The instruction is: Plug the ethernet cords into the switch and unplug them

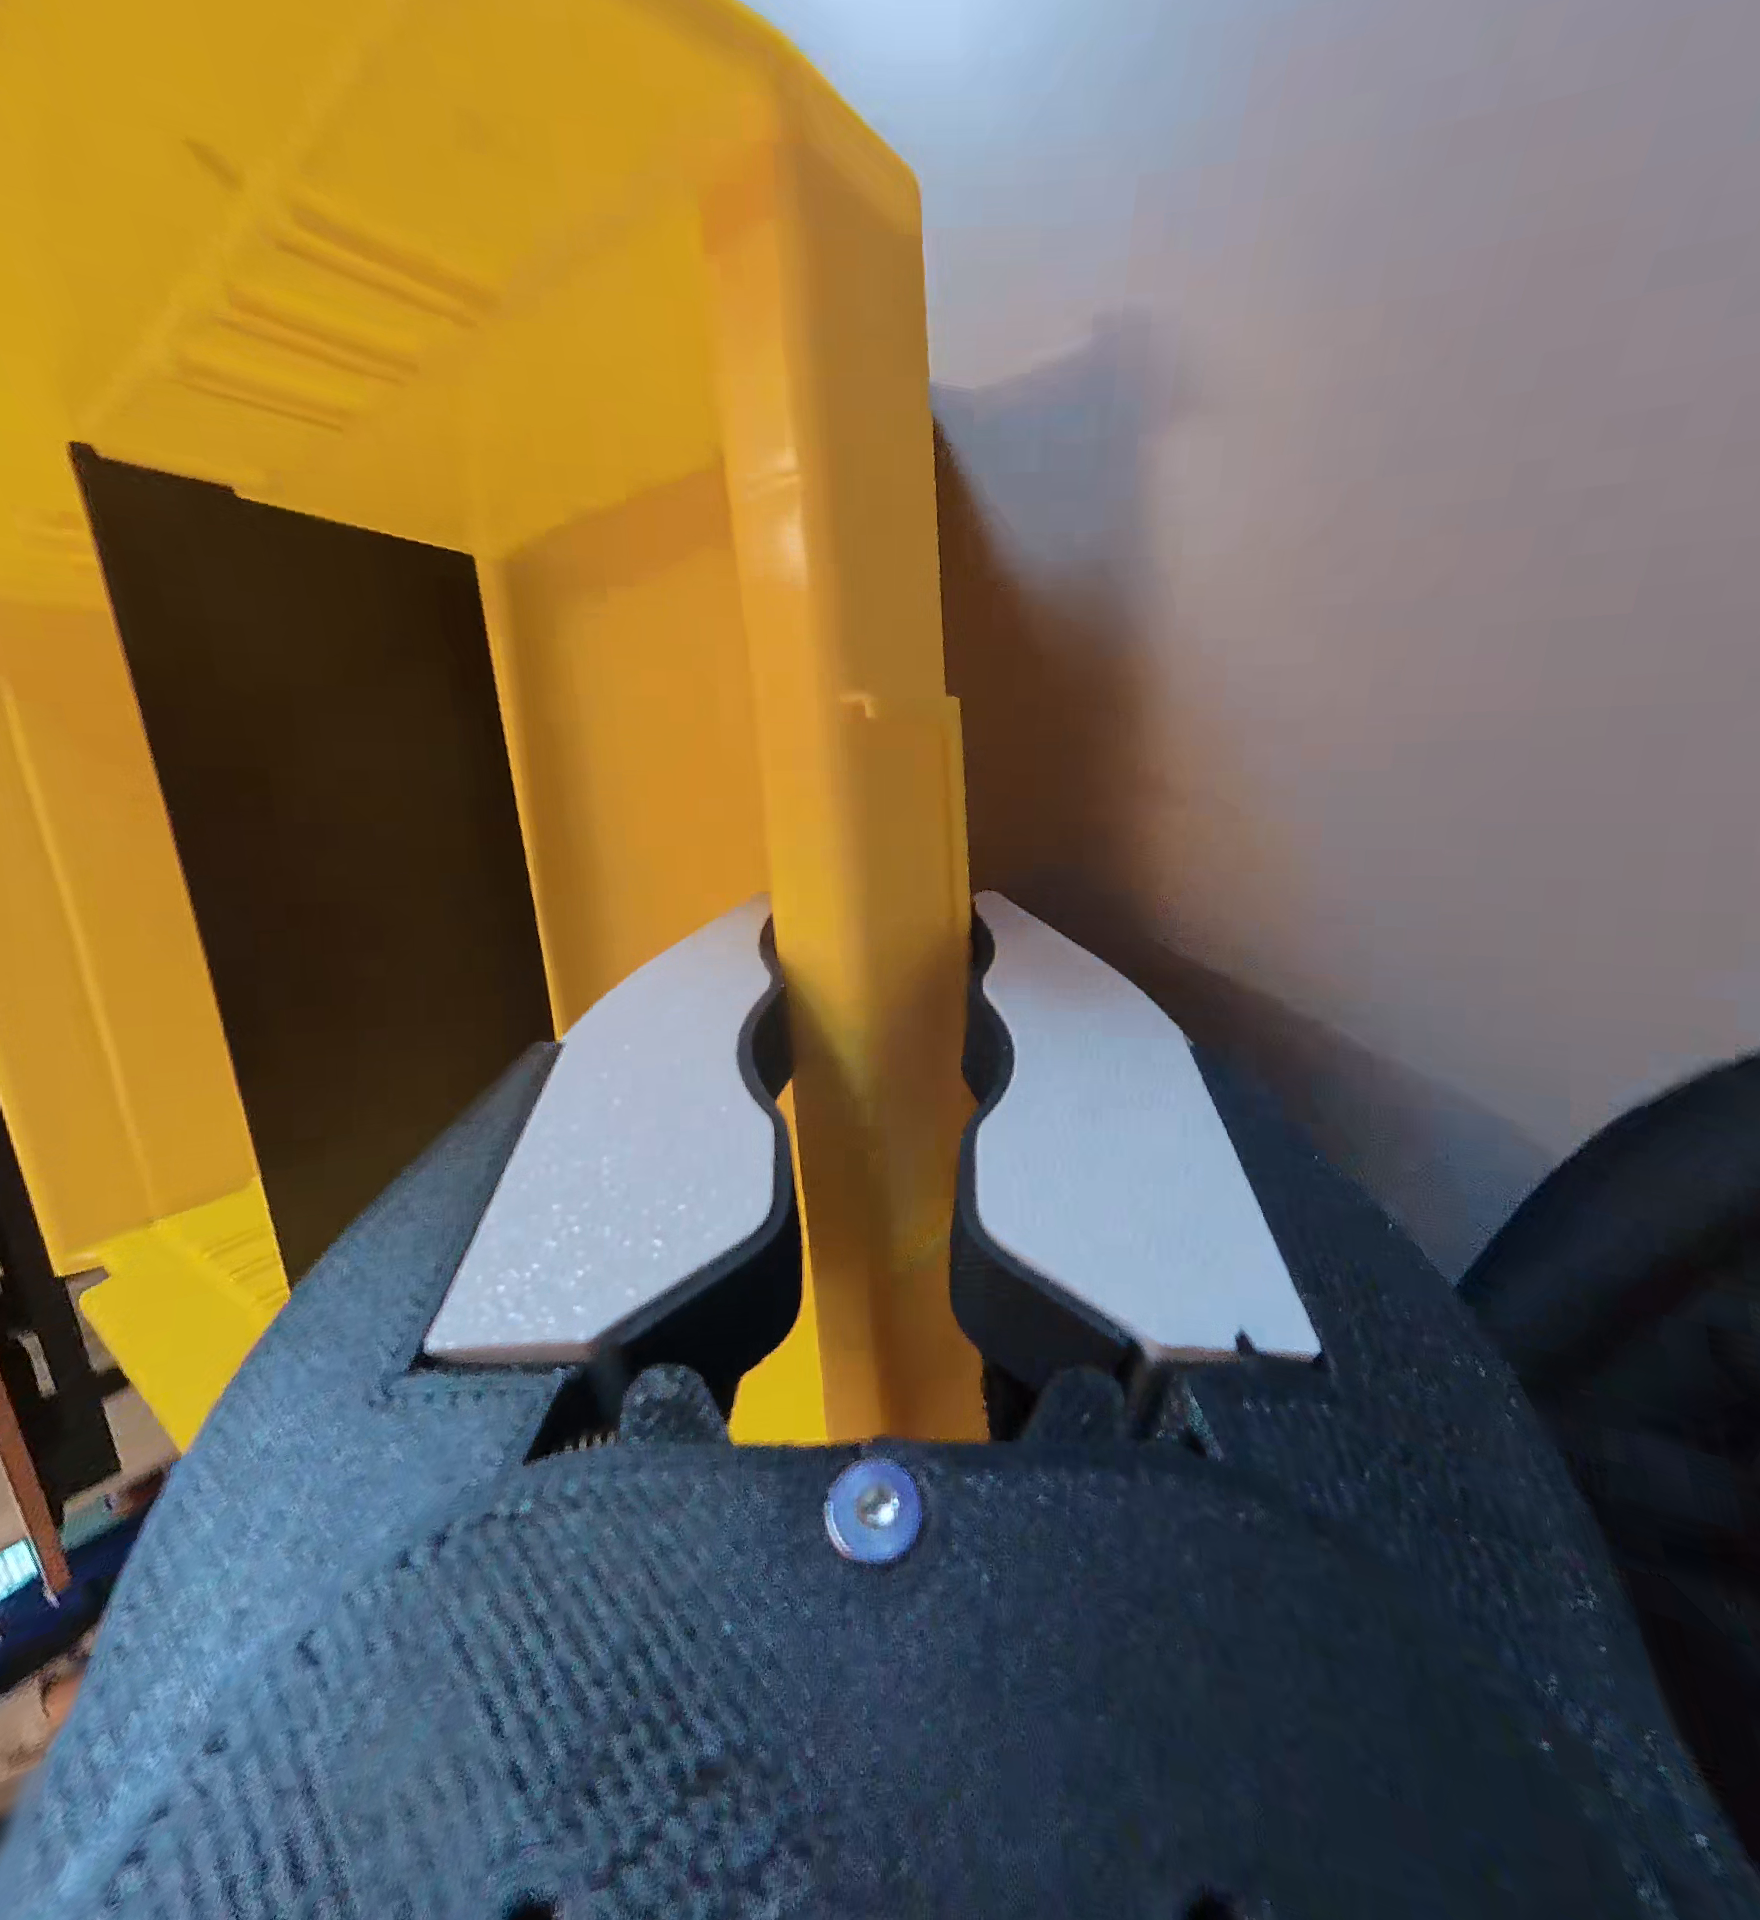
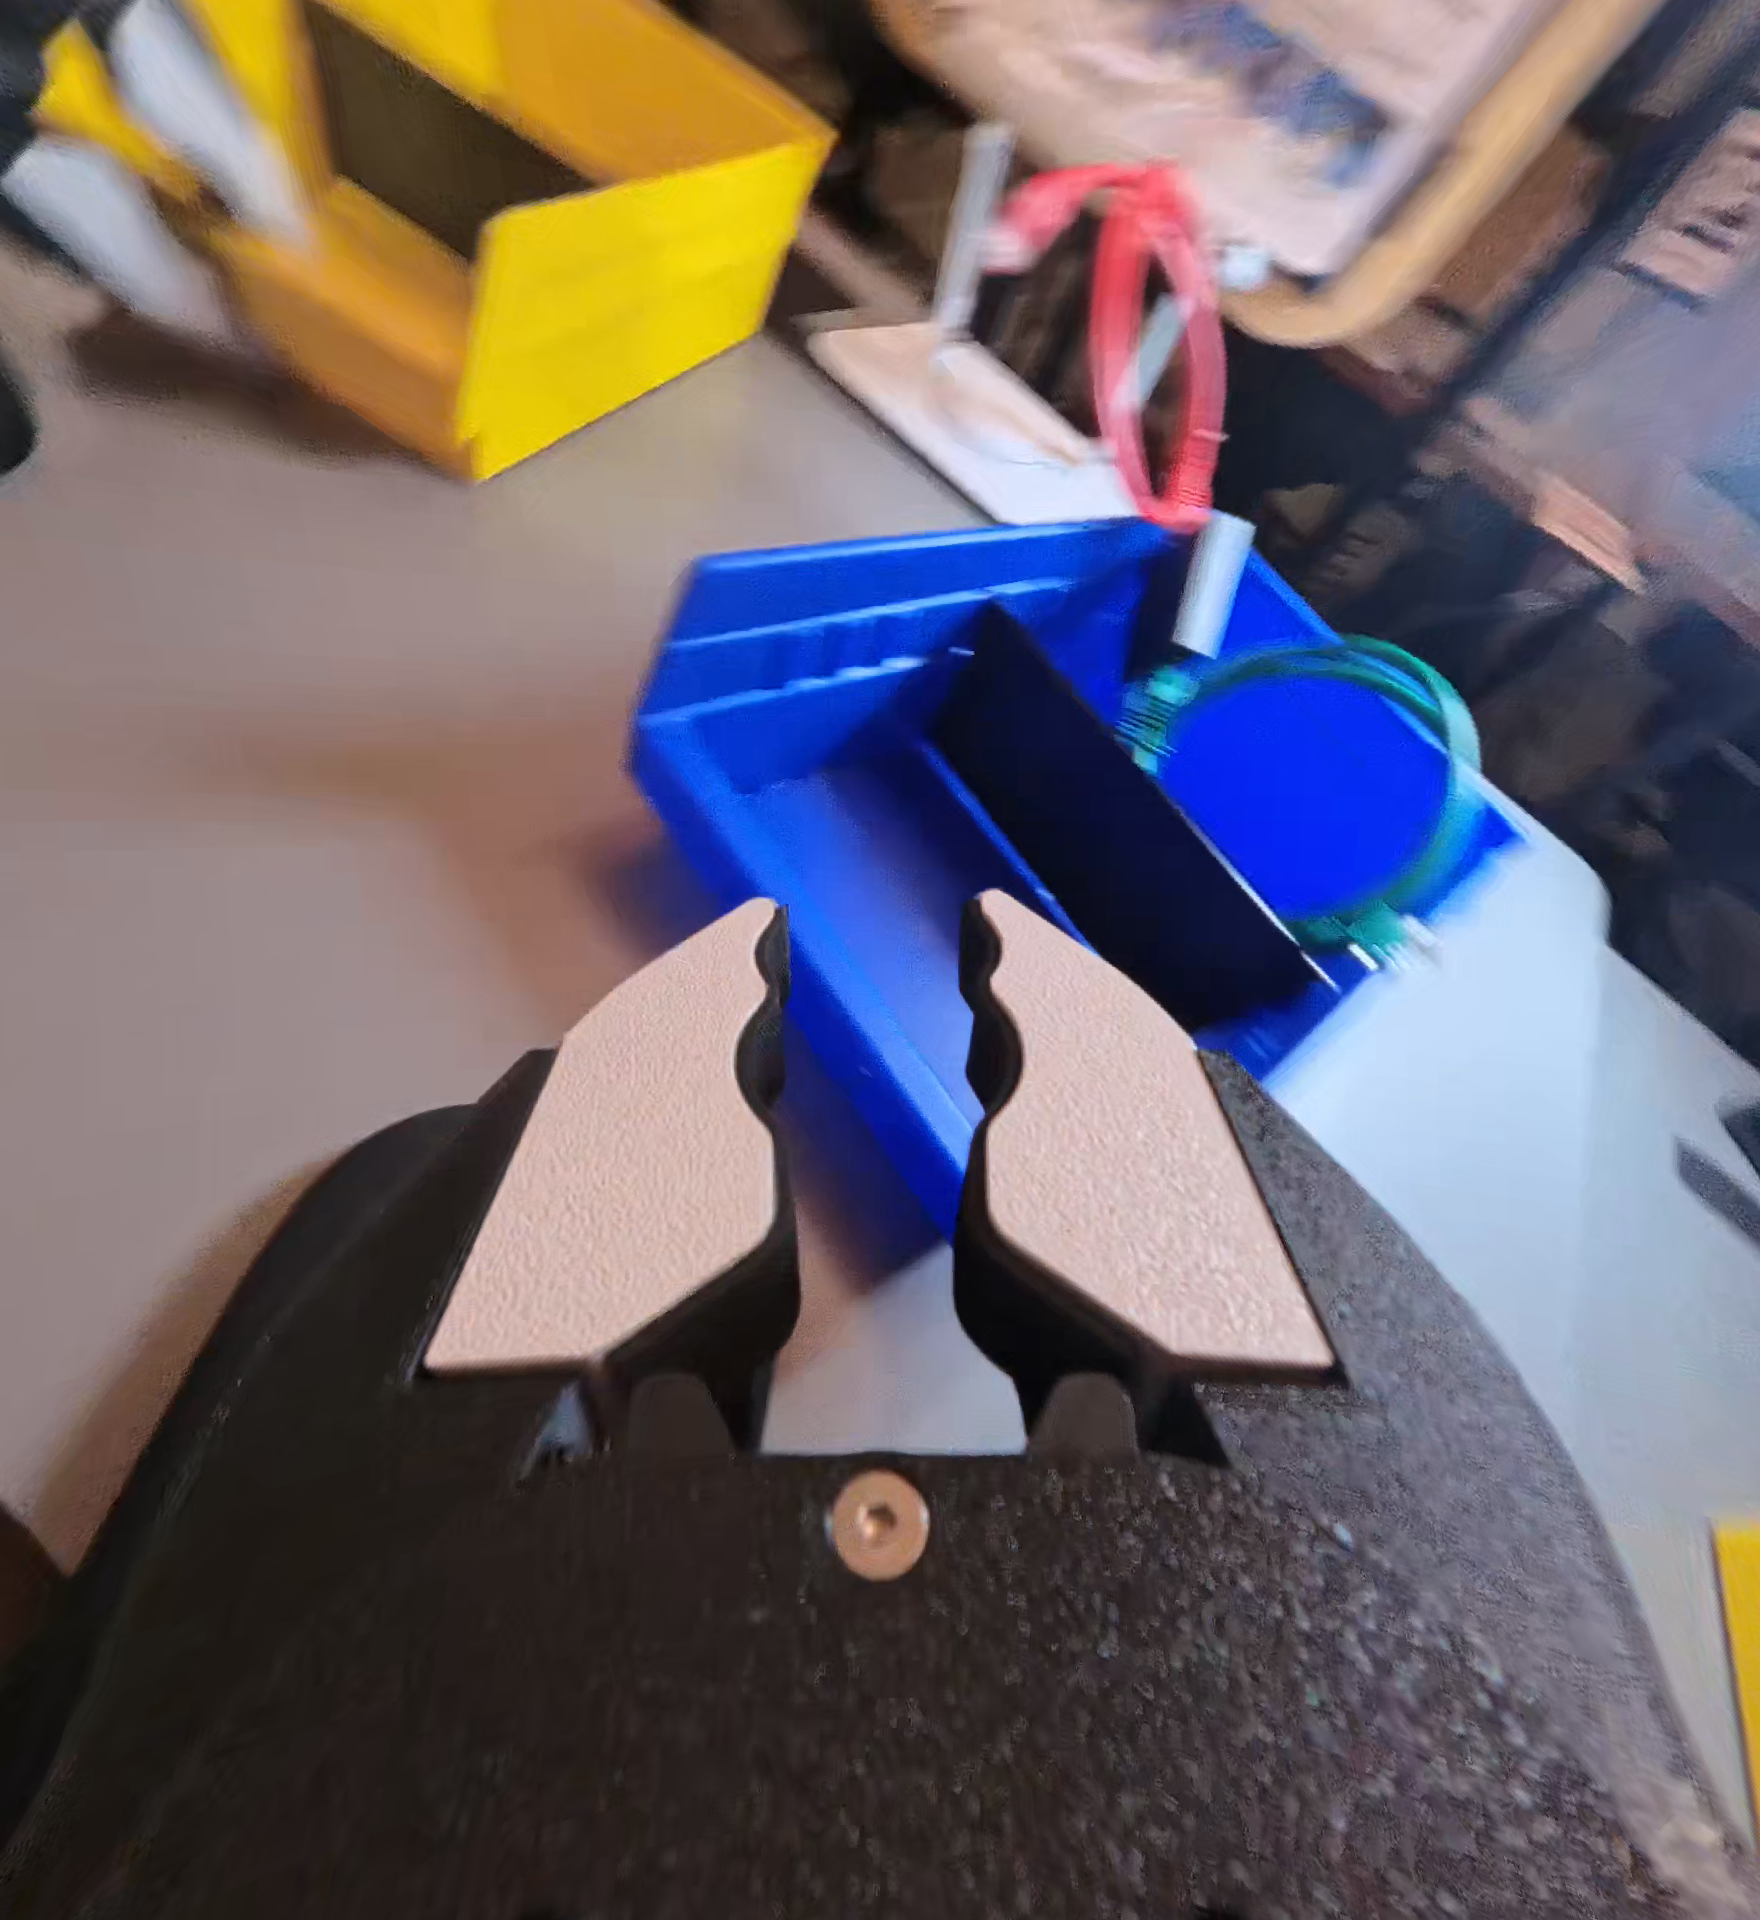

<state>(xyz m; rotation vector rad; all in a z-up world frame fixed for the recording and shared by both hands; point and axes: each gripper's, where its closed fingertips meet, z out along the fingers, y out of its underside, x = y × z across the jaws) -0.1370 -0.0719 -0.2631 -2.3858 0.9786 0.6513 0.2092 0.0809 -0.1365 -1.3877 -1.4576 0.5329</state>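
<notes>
Switch: not discernible; right view blurred.
Cords: red cord hanging; green cord apparently coiled in blue bin.
Left gripper: clamping yellow bin wall.
Right gripper: fingers narrowly apart, empty.

Grey table, blue bin, yellow bin

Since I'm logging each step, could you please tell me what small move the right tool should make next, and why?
Probably ease the right tool forward and right over the blue bin toward the coiled green cord. It is open and empty, hovering at the bin's near compartment, while the left tool is already shut on the yellow bin's wall. No switch is clearly visible.
</notes>
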